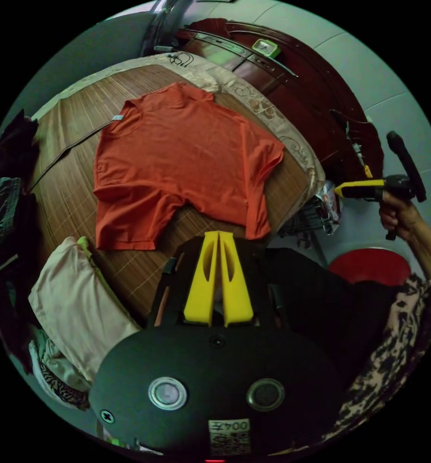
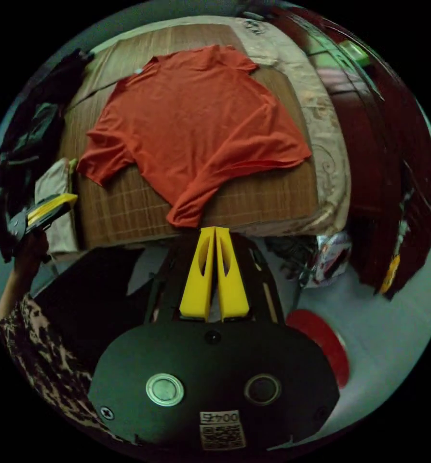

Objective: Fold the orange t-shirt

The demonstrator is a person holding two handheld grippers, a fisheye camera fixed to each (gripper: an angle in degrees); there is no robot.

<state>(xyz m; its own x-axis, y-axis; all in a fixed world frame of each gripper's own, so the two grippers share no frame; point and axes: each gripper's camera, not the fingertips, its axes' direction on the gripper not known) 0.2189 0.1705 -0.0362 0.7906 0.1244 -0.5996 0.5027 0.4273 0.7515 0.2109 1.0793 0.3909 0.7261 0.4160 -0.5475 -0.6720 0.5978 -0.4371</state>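
Observation:
The orange t-shirt (image 1: 177, 154) lies spread flat on a bed's bamboo mat (image 1: 66, 193), hem toward me and collar away; one hem corner is bunched. My left gripper (image 1: 218, 235) hovers short of the hem, its yellow jaws shut with nothing between them. In the right gripper view the orange t-shirt (image 2: 196, 120) has a folded-up hem corner close to my right gripper (image 2: 214, 230), which is shut and empty just off the bed's edge. Each gripper also appears in the other view: the right gripper (image 1: 343, 189) in a hand, the left gripper (image 2: 66, 198) at the far left.
Folded pale clothes (image 1: 75, 304) and dark garments (image 1: 6, 193) pile up left of the shirt. A dark wooden headboard (image 1: 283, 91) and cabinet stand beyond the bed. A red round object (image 1: 370, 265) sits on the floor by a wire basket (image 1: 316, 217).

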